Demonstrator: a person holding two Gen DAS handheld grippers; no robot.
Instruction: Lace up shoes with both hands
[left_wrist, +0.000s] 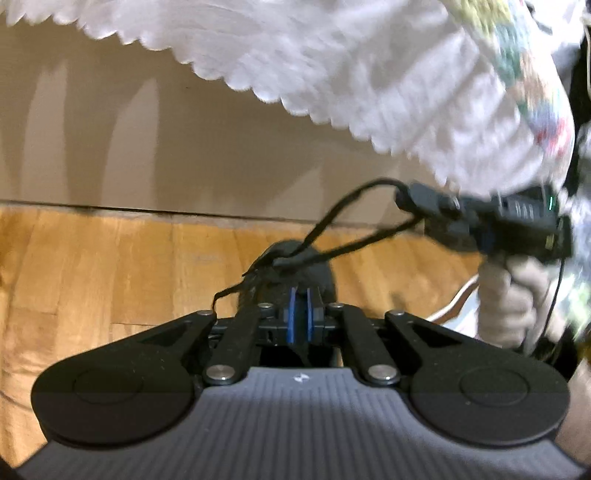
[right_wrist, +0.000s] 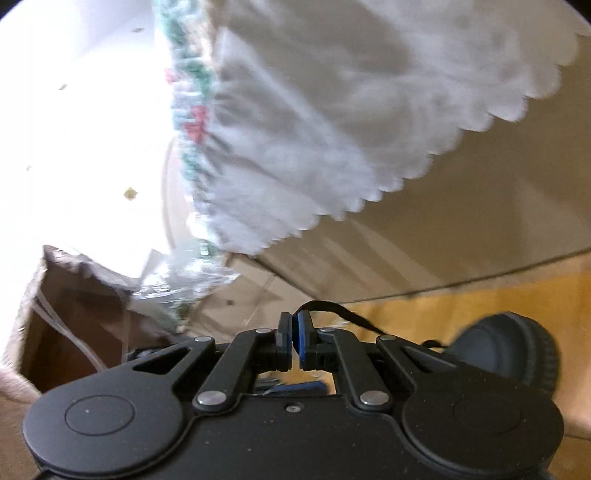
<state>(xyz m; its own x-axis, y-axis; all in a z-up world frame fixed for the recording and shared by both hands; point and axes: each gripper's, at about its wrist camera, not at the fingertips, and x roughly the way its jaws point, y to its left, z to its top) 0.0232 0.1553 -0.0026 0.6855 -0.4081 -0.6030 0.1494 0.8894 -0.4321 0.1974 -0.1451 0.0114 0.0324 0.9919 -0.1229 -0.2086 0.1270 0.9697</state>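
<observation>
On the wooden floor (left_wrist: 110, 258), the black shoe (left_wrist: 295, 266) is largely hidden behind the left claw (left_wrist: 300, 317), clamped on lace. Its black lace (right_wrist: 343, 312) is pinched by the right claw (right_wrist: 293, 341).

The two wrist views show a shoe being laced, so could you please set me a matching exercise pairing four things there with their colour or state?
Things:
1. shoe
2. lace
3. cloth
4. floor

Descriptions:
A. white with a scalloped edge
B. black, pinched in the right gripper
C. orange-brown wood
D. dark, resting on the floor ahead of the left gripper

Pairs: 1-D, 2-B, 3-A, 4-C
</observation>
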